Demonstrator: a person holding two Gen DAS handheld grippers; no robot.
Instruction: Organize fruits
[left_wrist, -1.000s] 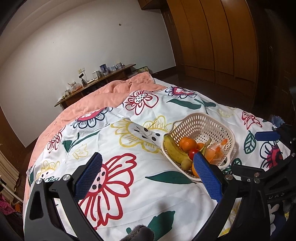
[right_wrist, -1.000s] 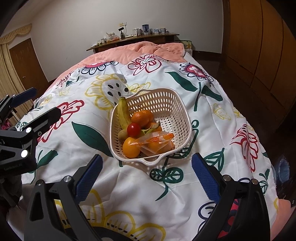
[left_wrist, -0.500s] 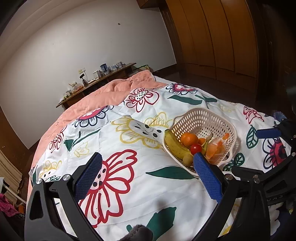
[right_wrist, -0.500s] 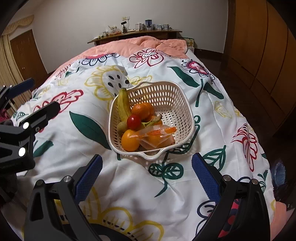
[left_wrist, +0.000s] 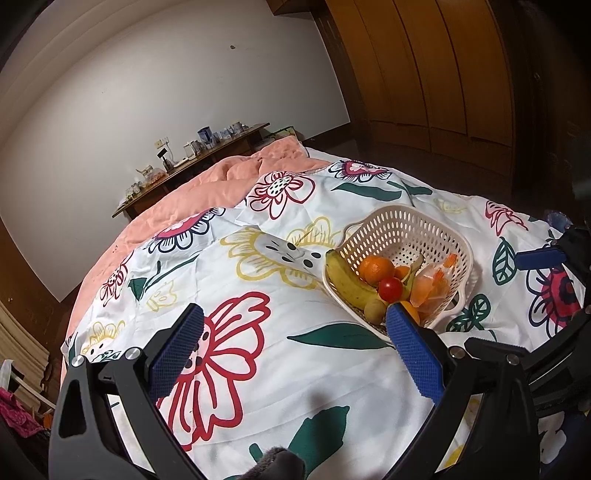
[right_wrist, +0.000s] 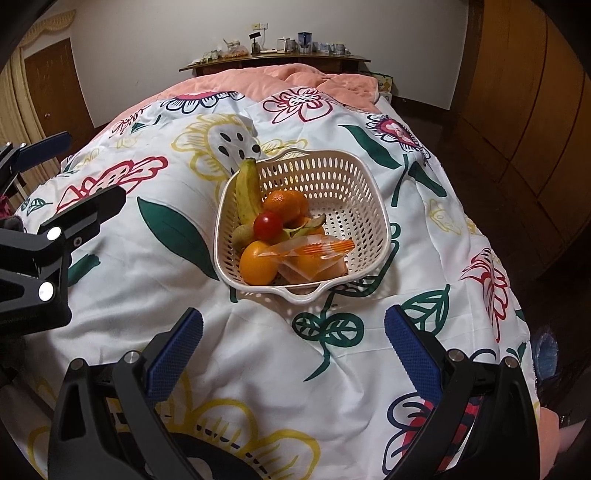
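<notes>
I have both grippers hanging over the bed (right_wrist: 258, 350) with their jaws spread wide and nothing in them. The basket (right_wrist: 373, 206) sits on the flowered quilt, dead ahead of my right gripper (right_wrist: 291, 354) and near it, while from my left gripper (left_wrist: 291, 354) it lies off to the right, past the right finger. So the right gripper is the better placed, I judge. The fruit is heaped in the basket's near-left half: a banana (right_wrist: 246, 192) along the left wall, its long axis running away from me, a tomato (right_wrist: 267, 226) on top, oranges (right_wrist: 286, 202) and a plastic packet (right_wrist: 314, 254). For the banana I would close across its width.
</notes>
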